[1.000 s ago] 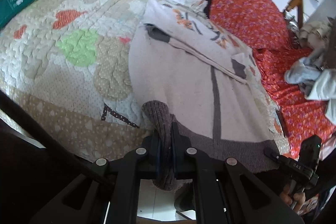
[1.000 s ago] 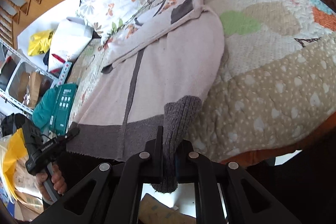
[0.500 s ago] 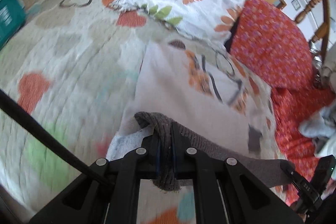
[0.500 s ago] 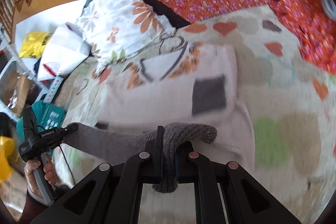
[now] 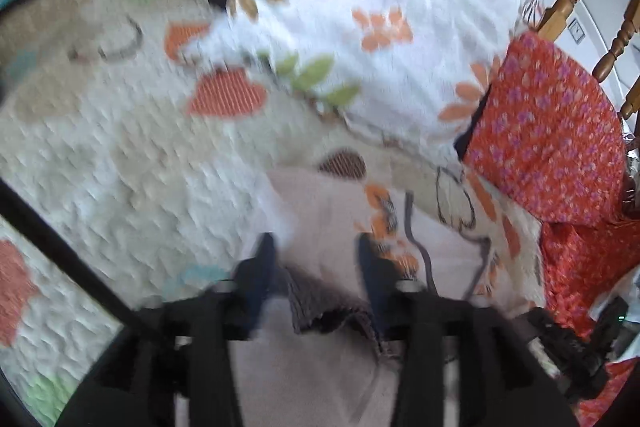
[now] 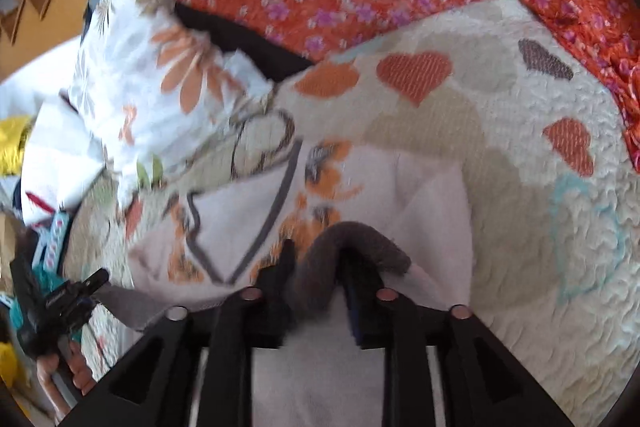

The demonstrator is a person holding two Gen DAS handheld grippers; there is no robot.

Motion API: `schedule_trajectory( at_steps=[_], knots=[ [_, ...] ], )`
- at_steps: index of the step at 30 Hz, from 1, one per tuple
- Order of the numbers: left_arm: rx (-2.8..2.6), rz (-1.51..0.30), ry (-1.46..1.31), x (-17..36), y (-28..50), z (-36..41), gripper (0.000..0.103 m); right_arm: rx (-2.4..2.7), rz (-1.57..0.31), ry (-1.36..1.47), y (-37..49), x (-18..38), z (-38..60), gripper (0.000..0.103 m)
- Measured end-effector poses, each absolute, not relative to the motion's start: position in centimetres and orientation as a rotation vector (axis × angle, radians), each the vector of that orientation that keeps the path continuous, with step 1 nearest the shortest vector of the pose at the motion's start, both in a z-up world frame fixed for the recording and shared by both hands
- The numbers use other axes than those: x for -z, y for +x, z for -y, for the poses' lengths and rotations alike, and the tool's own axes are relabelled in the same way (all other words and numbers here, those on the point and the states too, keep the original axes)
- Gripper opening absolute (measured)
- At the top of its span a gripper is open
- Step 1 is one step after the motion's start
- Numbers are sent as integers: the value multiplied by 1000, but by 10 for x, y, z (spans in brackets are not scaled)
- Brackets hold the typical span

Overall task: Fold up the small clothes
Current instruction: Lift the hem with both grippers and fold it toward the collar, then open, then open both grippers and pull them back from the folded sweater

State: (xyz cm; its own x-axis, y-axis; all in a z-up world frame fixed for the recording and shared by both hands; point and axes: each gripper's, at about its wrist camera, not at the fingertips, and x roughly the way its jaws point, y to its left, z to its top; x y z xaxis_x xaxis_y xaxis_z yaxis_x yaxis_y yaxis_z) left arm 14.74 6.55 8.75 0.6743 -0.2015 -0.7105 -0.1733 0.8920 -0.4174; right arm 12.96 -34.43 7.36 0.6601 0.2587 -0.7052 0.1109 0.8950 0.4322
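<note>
Grey ribbed hem [image 5: 332,311] lies folded up near the quilt's [image 5: 120,147] pillow edge, my left gripper [image 5: 316,251] and right gripper [image 6: 316,259] just opening apart off it; next, withdraw cleanly

Left gripper [image 5: 316,251] jaws just opening, grey hem [image 5: 320,307] loose between, sweater [image 5: 332,211] on quilt [image 5: 120,155]
</note>
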Motion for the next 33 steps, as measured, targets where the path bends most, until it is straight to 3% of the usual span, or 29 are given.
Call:
schedule_trajectory(
  at_steps=[1,3,10,17,23,28,33],
  knots=[
    [-1,-822,-475,-92,144,-67,57,-71,-836,466,129,-77,346,55],
    [-6,-818,-477,-97,137,-71,59,-30,-800,440,123,-85,350,61],
    [117,-895,-454,-94,114,-57,59,-34,-760,391,98,-104,344,61],
    [109,-992,-274,-54,150,-19,59,-178,-908,306,117,-71,295,60],
    [-137,-945,-314,-40,180,-64,59,18,-973,194,141,-30,316,59],
    [-268,-892,-410,-57,172,-110,59,132,-898,243,128,-51,347,60],
    [-130,-911,-414,-69,145,-102,61,133,-864,305,111,-71,365,60]
  ],
)
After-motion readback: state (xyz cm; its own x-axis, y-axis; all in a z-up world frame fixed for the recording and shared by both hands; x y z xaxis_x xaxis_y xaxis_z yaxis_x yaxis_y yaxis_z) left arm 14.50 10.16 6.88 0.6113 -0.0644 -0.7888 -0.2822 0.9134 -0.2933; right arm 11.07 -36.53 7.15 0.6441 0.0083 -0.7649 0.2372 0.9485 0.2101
